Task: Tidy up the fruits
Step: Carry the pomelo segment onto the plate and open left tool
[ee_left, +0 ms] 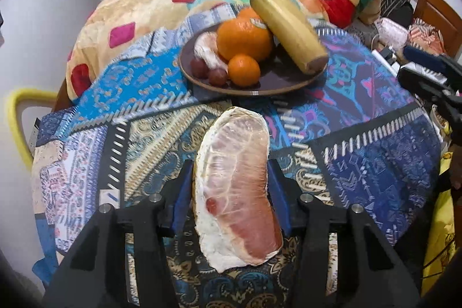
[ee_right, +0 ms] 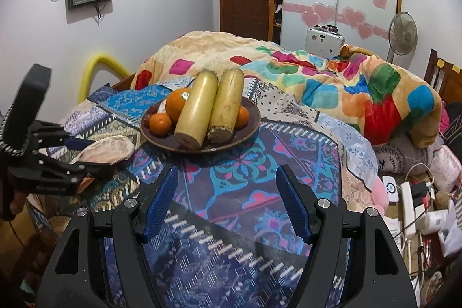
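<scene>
A peeled pomelo segment (ee_left: 234,186), pink with white pith, lies lengthwise between the blue pads of my left gripper (ee_left: 230,166), which press on both its sides over the patterned cloth. The right wrist view shows the same segment (ee_right: 109,147) in my left gripper (ee_right: 98,155), just left of the plate. Beyond stands a brown plate (ee_left: 254,93) with a large orange (ee_left: 244,38), a small orange (ee_left: 244,70), another pomelo piece (ee_left: 206,48), small red fruits (ee_left: 218,77) and pale yellow cylinders (ee_right: 196,111). My right gripper (ee_right: 228,169) hangs open and empty in front of the plate (ee_right: 213,149).
A bright patchwork blanket (ee_right: 361,88) is heaped behind and right of the plate. A power strip (ee_right: 408,201), cables and boxes crowd the right edge. A yellow padded frame (ee_left: 17,117) stands at the left. The fan (ee_right: 402,35) is far back.
</scene>
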{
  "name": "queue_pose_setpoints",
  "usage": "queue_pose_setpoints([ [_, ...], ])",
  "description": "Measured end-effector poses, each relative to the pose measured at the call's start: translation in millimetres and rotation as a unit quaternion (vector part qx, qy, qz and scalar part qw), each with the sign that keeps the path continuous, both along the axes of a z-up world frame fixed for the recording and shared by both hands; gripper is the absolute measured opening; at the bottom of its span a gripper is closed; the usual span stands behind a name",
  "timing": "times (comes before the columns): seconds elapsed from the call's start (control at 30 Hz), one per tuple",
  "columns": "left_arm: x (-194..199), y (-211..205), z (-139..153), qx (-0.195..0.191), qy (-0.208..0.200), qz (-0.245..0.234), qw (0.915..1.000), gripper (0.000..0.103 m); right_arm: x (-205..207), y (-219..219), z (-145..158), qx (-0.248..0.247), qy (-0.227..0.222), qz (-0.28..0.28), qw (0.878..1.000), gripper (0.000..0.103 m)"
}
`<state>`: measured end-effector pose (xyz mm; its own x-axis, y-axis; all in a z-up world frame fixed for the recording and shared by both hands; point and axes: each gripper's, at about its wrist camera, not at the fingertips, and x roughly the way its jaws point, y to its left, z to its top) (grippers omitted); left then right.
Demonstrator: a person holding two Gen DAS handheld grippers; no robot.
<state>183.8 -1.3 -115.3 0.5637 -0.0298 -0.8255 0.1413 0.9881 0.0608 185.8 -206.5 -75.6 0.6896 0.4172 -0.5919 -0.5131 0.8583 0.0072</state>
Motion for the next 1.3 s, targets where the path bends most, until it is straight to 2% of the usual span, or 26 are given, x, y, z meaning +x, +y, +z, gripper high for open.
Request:
queue_pose_setpoints([
  [0.2,0,1,27,-0.002,-0.058,-0.006,0.9983,0.050,5,9,10,0.027,-0.004,0.007,1.000,0.068],
  [0.23,2,1,30,-0.006,-0.065,-0.008,0.9979,0.050,5,11,13,0.030,-0.007,0.008,0.999,0.071],
  [0.3,9,3,34,-0.015,-0.071,-0.008,0.9973,0.050,7,13,19,0.039,-0.016,0.007,0.999,0.077],
  [0.5,32,7,43,-0.032,-0.096,-0.007,0.9948,0.050,17,20,36,0.061,-0.037,0.003,0.997,0.079],
  [0.57,41,8,45,-0.038,-0.102,-0.008,0.9941,0.050,22,23,40,0.065,-0.043,-0.002,0.997,0.084],
  [0.63,52,8,45,-0.041,-0.106,-0.008,0.9935,0.050,25,26,42,0.069,-0.050,-0.007,0.996,0.084],
  [0.9,98,14,37,-0.075,-0.095,0.001,0.9927,0.050,33,40,38,0.051,-0.055,-0.007,0.997,0.085],
  [1.03,117,18,28,-0.114,-0.073,0.007,0.9908,0.050,37,44,33,0.046,-0.052,-0.006,0.998,0.085],
  [1.13,123,16,20,-0.098,-0.067,0.010,0.9929,0.050,40,46,30,0.044,-0.047,-0.004,0.998,0.085],
  [1.3,125,20,19,-0.108,-0.063,0.010,0.9921,0.050,42,49,27,0.036,-0.047,-0.003,0.998,0.085],
])
